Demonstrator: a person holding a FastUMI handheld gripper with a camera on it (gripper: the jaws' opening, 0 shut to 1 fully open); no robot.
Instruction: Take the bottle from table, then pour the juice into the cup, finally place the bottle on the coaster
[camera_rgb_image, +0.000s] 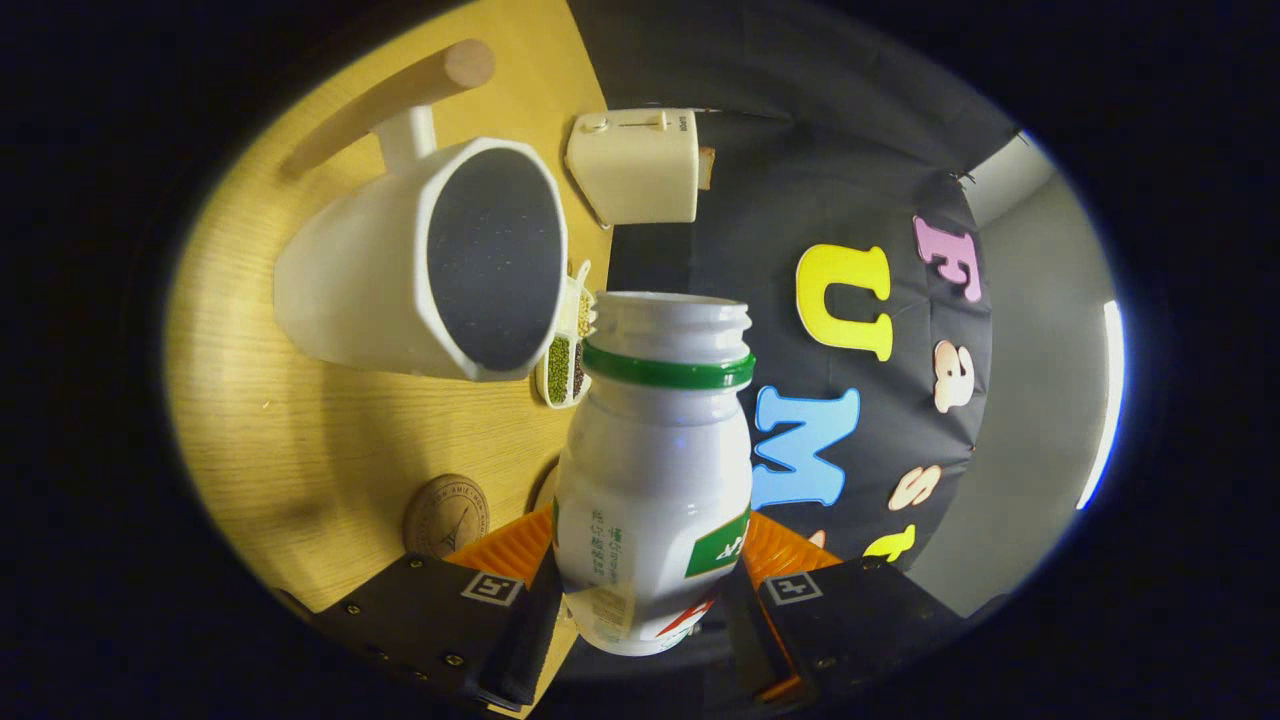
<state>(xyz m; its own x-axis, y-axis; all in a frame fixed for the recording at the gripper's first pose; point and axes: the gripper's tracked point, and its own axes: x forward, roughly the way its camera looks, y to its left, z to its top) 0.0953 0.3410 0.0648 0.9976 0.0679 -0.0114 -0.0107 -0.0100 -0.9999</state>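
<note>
While unreadably labelled, bottle (655, 470) in tool (650, 585) grip.

The tool (650, 580) has both fingers pressed on the bottle (655, 470), which blocks the way straight ahead. Just beyond its open mouth stands the cup (400, 280), with a small dish of beans (563, 365) between them. The worktop (300, 450) near the coaster (445, 515) lies bare; a toaster (640, 165) stands farther off.

Gripper (648, 575) rolled over onto its side, fingers (500, 550) reaching forward. Both fingers press in on the bottle (655, 470), one from each side, clamped around its lower body
</note>
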